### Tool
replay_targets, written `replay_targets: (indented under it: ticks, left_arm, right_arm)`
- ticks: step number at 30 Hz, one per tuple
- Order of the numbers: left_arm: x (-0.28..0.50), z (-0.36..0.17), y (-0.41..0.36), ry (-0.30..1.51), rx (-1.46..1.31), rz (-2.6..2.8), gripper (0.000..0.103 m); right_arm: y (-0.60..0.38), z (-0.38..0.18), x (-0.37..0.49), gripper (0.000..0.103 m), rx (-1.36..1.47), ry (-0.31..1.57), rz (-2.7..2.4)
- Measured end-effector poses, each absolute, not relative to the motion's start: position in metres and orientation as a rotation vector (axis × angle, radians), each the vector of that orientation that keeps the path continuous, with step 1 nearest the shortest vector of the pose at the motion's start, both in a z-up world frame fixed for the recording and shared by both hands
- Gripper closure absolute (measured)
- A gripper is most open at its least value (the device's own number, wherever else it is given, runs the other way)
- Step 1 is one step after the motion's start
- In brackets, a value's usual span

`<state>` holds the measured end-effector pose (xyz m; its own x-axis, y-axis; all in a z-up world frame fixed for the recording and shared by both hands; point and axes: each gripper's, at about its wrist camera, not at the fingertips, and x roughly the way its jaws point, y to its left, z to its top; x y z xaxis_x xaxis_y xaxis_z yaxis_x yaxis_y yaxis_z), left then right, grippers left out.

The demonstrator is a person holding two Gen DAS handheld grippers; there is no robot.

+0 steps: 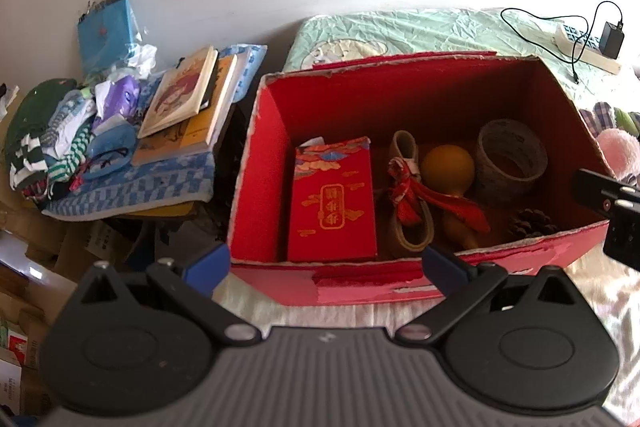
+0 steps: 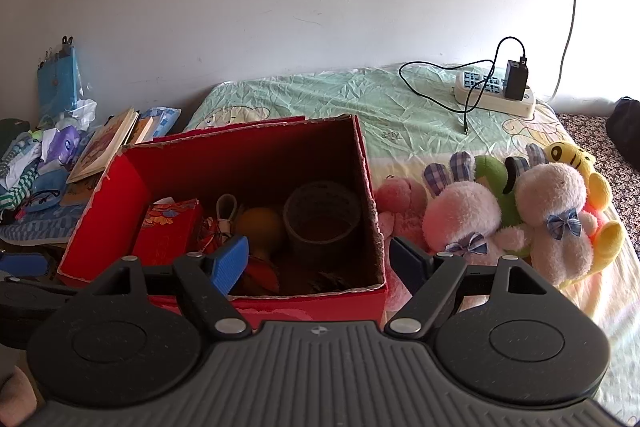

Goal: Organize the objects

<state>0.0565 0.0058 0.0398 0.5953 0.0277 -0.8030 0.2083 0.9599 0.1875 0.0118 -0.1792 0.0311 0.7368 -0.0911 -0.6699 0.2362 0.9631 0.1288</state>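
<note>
The bed (image 2: 360,99), under a pale green crumpled sheet, stretches ahead of both pairs of fingers to the white wall. On it stands the open red cardboard box (image 1: 256,163), straight ahead of the left gripper (image 1: 326,265), whose blue-padded fingers (image 1: 208,267) are spread wide and empty just short of the box's near wall. The right gripper (image 2: 320,263) is likewise spread and holds nothing; its left finger (image 2: 230,263) sits over the box's near edge and its right finger lies just outside the box's right corner.

Right of the right gripper's fingers a huddle of plush toys (image 2: 504,211) lies on the bed, close beside the box: pink, white with checked bows, green and yellow. Far left of both pairs of fingers, off the bed, is a pile of books (image 1: 188,103) and striped clothing (image 1: 60,143) on a blue checked cloth (image 1: 160,183).

Inside the box, from the left wall rightward: a red packet with gold lettering (image 1: 332,199) standing upright, a tan strap tied with a red ribbon (image 1: 412,195), an orange ball (image 1: 448,165), and a roll of tape (image 1: 510,159) by the right wall. A pine cone (image 1: 532,223) lies in the near right corner.

Beyond the box, at the far right, a white power strip (image 2: 496,93) carries a black charger (image 2: 516,79) with its cable looping across the sheet.
</note>
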Motion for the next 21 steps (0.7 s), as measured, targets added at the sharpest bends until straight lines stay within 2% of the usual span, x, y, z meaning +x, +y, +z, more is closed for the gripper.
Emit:
replay_targets:
  ticks: [21]
  left_arm:
    - [0.071,0.034,0.003,0.933,0.284,-0.146,0.001]
  right_arm:
    - [-0.176,0.025,0.024,0.023,0.205,0.742,-0.202]
